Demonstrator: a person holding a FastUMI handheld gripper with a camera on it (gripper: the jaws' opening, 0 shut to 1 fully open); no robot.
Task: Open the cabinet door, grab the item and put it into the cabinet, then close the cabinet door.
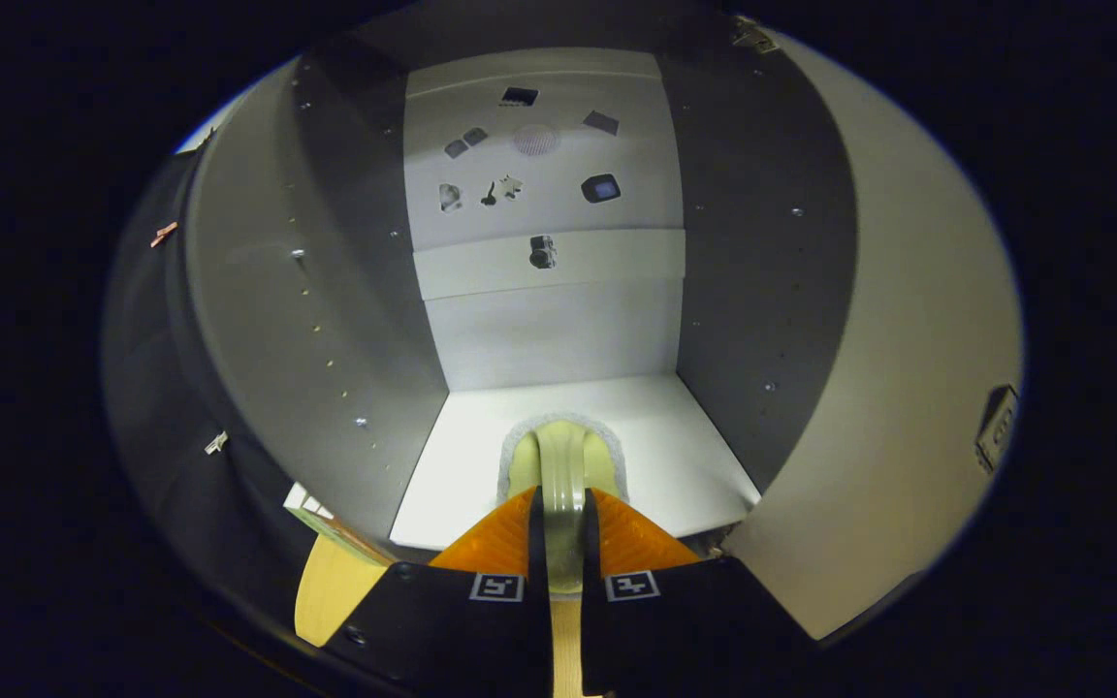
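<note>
My gripper (563, 523) is shut on the arched handle of a pale cream-green item (558, 456) with a fuzzy white rim. The item sits low over the white floor (462, 475) of the open cabinet, just inside its front edge and just ahead of my fingertips. The cabinet's white back wall (549, 330) lies beyond it, with a horizontal strip carrying a small metal fitting (542, 251). The cabinet door (908, 388) stands swung open on the right, with a hinge plate (997, 427) on it.
The cabinet's left side wall (258, 320) and right inner wall (762, 242) are grey with rows of small holes. A pale wooden tabletop (331, 582) lies below the cabinet front, and a small green-and-white box (311, 509) stands at the lower left corner.
</note>
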